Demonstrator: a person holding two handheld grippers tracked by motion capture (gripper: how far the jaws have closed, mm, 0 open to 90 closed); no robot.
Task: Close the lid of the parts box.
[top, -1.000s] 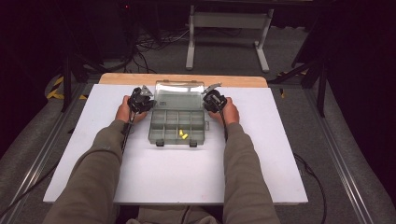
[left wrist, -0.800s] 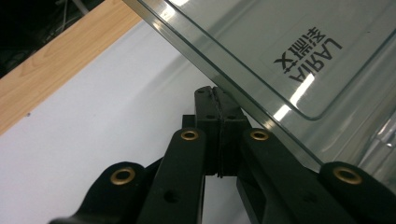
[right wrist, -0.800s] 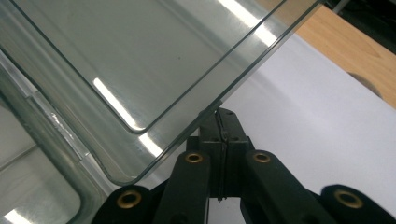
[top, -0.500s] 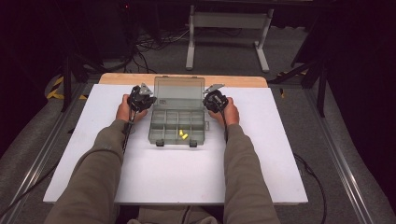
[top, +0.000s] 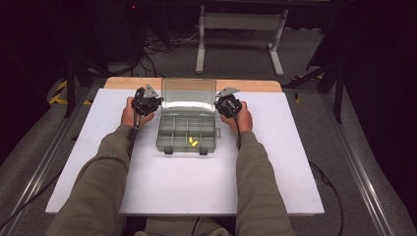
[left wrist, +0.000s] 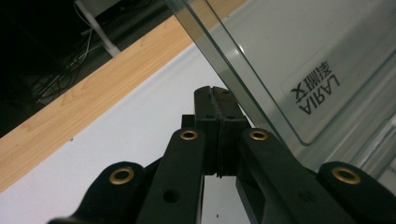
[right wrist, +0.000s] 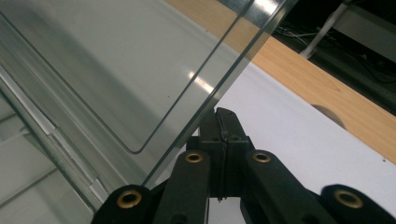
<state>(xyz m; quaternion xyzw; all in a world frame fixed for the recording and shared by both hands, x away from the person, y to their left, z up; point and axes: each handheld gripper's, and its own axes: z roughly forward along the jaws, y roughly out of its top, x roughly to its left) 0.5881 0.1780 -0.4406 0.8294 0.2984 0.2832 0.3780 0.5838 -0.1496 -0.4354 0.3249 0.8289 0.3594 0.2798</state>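
High view shows a clear compartment box (top: 187, 132) lying in the middle of the white surface (top: 196, 182), its transparent lid (top: 189, 97) swung up and leaning toward the far side, with two small yellow pieces (top: 192, 142) in a near compartment. The left tongs (top: 147, 104) sit just beside the lid's left edge and the right tongs (top: 228, 104) just beside its right edge, one hand on each side. Both tongs are clenched with nothing between them: in the left gripper view the left tongs (left wrist: 216, 93) have their pads pressed flat together, the tip close against the lid's side rim (left wrist: 233, 70), and in the right gripper view the right tongs (right wrist: 219, 114) meet the same way at the opposite rim (right wrist: 219, 88). Whether either tip actually touches the plastic I cannot tell. The risk, as I judge it, lies in moving the lid with closed tips that merely bear against smooth, thin plastic. If one side pushes harder or sooner than the other, the lid may twist on its hinge, or a tip may slide off the rim and let the lid drop or flop back. A sideways or downward shove could also skate the light box across the smooth surface toward the far wooden strip (top: 246, 84), or jolt it enough to bounce the yellow pieces out of their compartment.
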